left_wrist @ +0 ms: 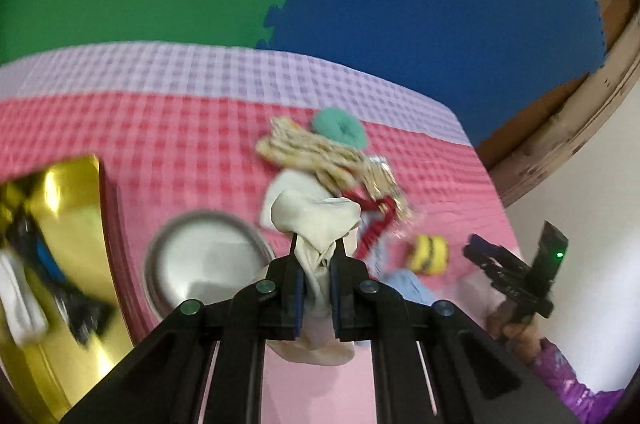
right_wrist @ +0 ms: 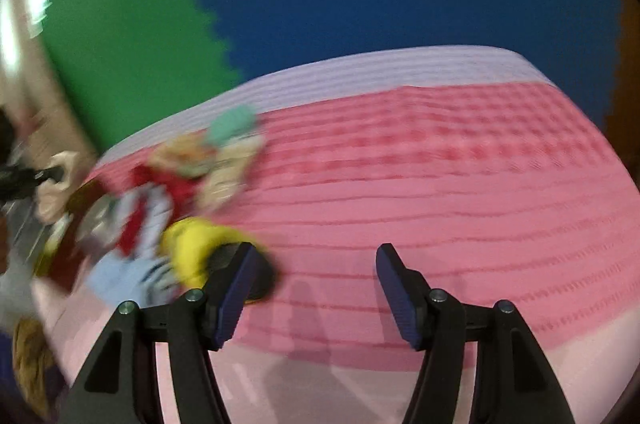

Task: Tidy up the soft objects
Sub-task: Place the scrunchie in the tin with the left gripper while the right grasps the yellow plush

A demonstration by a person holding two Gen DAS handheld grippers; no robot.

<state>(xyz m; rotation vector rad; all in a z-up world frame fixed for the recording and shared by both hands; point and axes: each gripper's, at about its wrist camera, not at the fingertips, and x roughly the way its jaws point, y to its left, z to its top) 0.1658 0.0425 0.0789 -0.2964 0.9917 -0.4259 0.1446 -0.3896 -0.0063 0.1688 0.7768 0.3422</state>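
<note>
Cream cloth (left_wrist: 316, 224) clamped in left tool (left_wrist: 318, 256) | right tool (right_wrist: 316, 256) spread, empty | yellow plush (right_wrist: 192, 248) beside it | steel bowl (left_wrist: 204, 264) near

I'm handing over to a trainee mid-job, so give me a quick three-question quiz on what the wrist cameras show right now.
1. True or false: the left gripper is shut on a cream cloth.
2. Which lies nearest the right gripper? A) teal scrunchie B) yellow toy C) metal bowl
3. Fill in: the gold tray already holds a white and a ____ item.

Key: 1 true; 2 B; 3 black.
</note>
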